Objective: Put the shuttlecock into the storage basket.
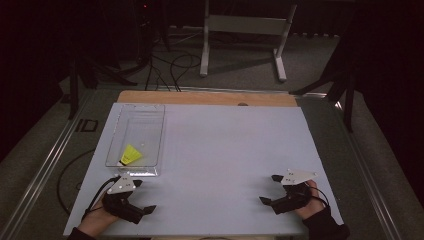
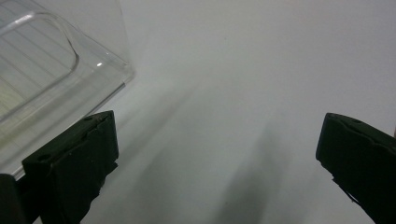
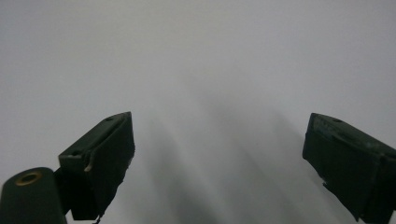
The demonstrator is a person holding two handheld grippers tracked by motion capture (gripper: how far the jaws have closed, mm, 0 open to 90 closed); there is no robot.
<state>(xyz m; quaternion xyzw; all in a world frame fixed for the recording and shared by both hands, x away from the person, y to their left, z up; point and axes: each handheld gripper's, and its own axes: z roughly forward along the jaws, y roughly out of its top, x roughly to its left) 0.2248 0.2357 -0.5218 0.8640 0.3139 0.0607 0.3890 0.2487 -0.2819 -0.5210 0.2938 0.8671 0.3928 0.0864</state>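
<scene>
White tabletop | clear tray far left, small yellow thing inside at near end | looks light, thin, maybe slippy; pinch by edges | left tongs & right tongs both wide, empty

The high view looks forward and down from above the person's edge of the white table, far enough off to take in the whole top, the clear tray at its near left, and the floor beyond. The left gripper view sits low, close above the table, facing along its two jaws, with the near corner of the clear tray at its left edge; that corner and the surface beside it are shared with the high view. The right gripper view also looks along its jaws, close over bare table well right of the tray.
</scene>
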